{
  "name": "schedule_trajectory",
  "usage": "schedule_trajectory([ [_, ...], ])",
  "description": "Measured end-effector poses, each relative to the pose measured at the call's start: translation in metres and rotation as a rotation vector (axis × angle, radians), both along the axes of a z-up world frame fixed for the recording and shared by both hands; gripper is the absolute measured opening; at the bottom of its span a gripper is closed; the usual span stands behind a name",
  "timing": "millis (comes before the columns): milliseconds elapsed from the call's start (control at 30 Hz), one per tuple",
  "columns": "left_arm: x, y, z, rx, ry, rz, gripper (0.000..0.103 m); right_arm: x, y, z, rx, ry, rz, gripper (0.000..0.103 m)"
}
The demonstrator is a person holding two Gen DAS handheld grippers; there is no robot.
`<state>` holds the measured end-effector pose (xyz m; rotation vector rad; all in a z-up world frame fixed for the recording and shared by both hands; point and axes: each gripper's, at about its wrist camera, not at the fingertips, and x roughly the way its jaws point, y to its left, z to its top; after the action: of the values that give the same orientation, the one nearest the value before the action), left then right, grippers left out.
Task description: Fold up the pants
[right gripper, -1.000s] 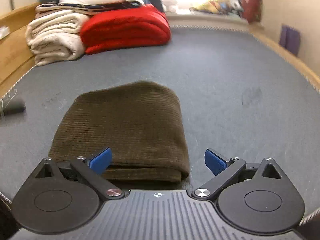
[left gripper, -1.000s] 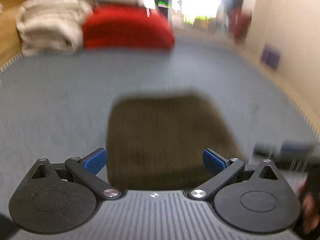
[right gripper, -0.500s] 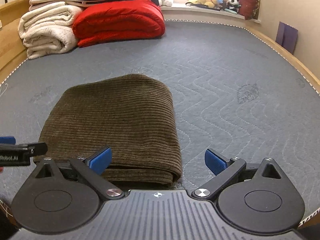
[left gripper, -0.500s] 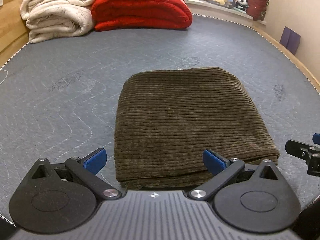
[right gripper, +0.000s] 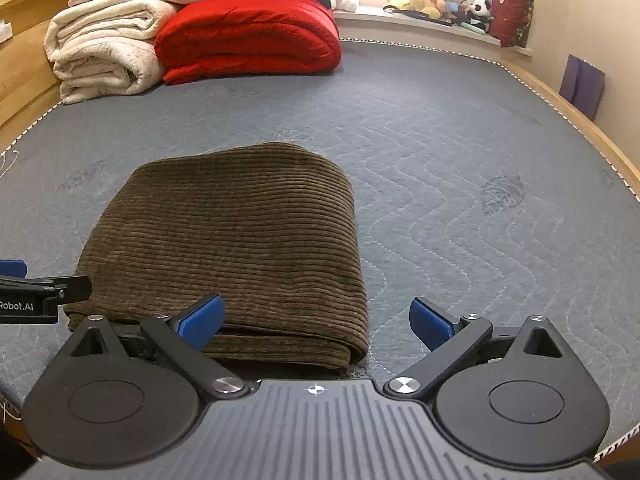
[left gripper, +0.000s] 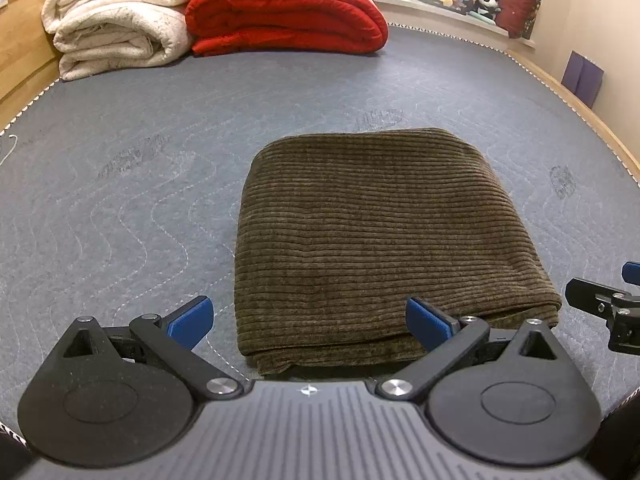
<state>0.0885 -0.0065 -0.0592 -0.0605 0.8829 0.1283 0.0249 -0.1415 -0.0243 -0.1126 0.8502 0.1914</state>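
Both grippers had drawn back a little from the folded brown corduroy pants since a second earlier, when the left view was smeared with motion; it now read sharp. The pants lay as a compact rectangle on the grey quilted mattress, the layered edges at the near end and a rounded fold at the far end. The left gripper hovered at the near edge with its jaws spread wide and nothing between them; its blue fingertips appeared just clear of the cloth, though contact was hard to judge. The right gripper sat beside it at the pants' near right corner, likewise agape and empty. At the far left of the mattress rested a rolled cream blanket touching a folded red duvet. Plush toys lined the far window sill.
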Motion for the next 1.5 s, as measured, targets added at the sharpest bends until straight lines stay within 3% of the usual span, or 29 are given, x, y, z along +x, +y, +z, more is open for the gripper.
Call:
schedule_trajectory([
  [1500,0.0023,-0.0016,-0.0011,-0.015,0.007,-0.026,0.103,0.0030,0.0094,-0.0047,-0.025,0.029,0.004,0.099],
])
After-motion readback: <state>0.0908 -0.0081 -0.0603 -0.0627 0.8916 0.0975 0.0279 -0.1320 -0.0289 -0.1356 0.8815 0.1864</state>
